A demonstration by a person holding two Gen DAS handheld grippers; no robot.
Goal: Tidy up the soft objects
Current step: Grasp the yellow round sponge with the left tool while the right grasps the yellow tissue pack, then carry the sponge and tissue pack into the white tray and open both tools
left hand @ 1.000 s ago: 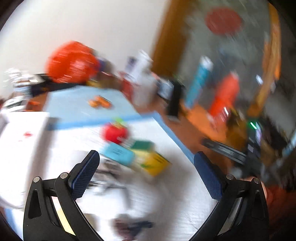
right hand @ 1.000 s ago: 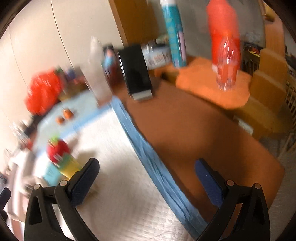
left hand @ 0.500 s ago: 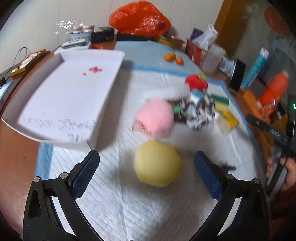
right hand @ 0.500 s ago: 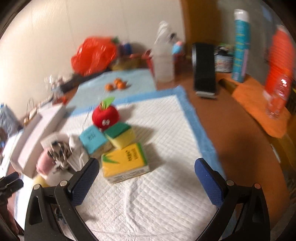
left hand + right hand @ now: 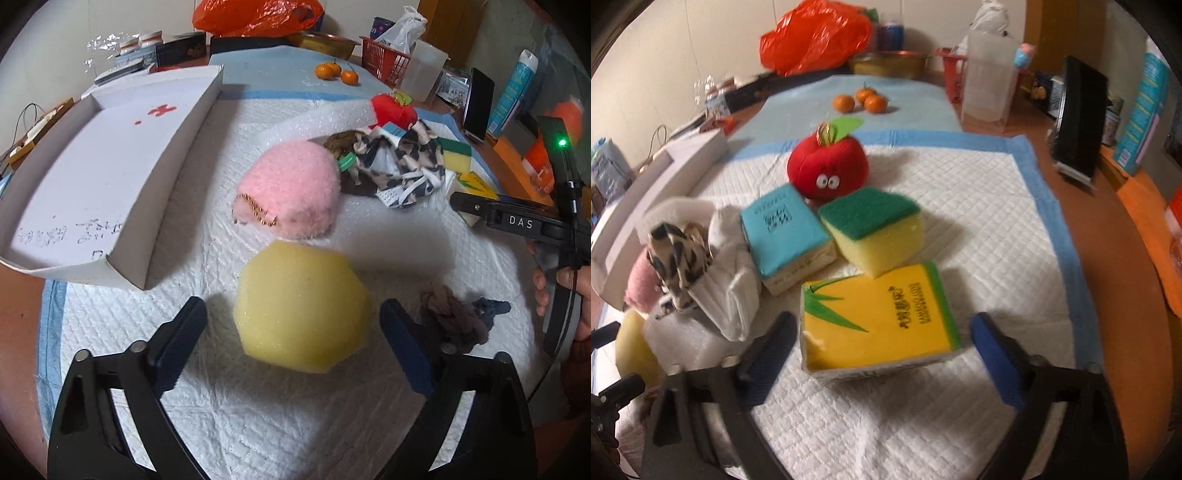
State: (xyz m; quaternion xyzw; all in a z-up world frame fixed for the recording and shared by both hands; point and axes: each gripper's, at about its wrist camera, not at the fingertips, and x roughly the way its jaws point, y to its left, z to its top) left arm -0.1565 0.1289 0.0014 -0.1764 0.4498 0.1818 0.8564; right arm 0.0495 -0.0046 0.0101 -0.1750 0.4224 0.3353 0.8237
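Note:
My left gripper [image 5: 293, 330] is open, its fingers on either side of a pale yellow sponge [image 5: 301, 308] on the white quilted pad [image 5: 258, 424]. Beyond it lie a pink fluffy purse [image 5: 290, 194], a patterned cloth [image 5: 395, 162] and a knotted brown rag [image 5: 456, 323]. An open white box [image 5: 99, 177] sits at left. My right gripper [image 5: 882, 349] is open and empty, its fingers on either side of the near end of a yellow tissue pack [image 5: 877, 319]. Behind that are a blue tissue pack [image 5: 785, 230], a green-topped sponge [image 5: 877, 230] and a red apple plush [image 5: 829, 168].
Three tangerines [image 5: 862, 99], an orange plastic bag [image 5: 814, 35], a red basket [image 5: 386, 59], a clear container [image 5: 990, 88], a black phone stand [image 5: 1078, 118] and bottles [image 5: 1143, 114] crowd the far and right sides. The right gripper shows at the right of the left wrist view [image 5: 517, 221].
Both grippers swung from blurred views of the table's right side down toward the pad. The left closed in on the yellow sponge, the right on the yellow tissue pack.

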